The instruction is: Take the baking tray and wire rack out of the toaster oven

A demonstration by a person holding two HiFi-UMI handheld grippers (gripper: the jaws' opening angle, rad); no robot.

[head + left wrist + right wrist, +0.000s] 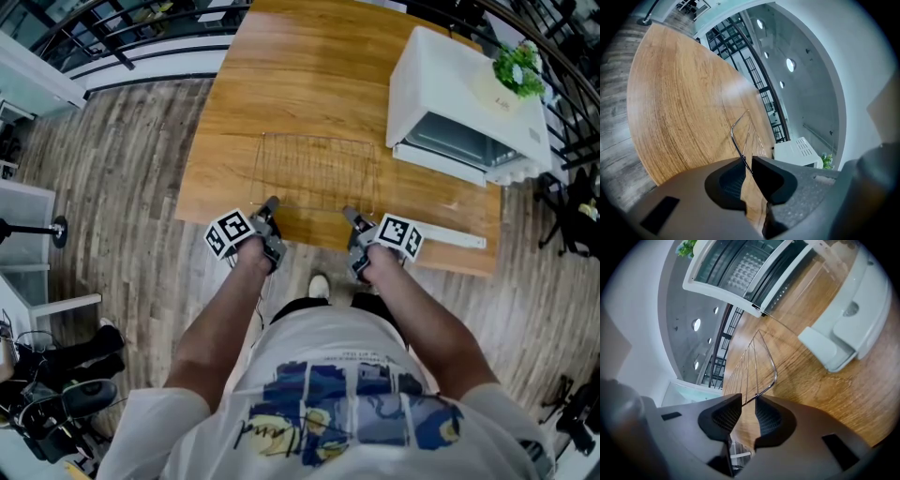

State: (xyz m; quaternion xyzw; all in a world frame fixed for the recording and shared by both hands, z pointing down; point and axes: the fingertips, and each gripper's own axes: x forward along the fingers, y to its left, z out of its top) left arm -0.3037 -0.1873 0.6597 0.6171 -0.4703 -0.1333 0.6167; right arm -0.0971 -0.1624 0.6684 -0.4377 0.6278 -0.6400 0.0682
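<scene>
wire rack (319,173): out of the toaster oven (459,103), flat on the bench (281,75), near edge by the bench front.
left gripper (746,161): narrow gap, corner wire runs through, pads look just clear.
right gripper (749,401): wide, other corner wire between the jaws, not clamped.
why: one corner each keeps the rack level; both loose, bench carries it.
baking tray: can't tell if it's inside.
</scene>
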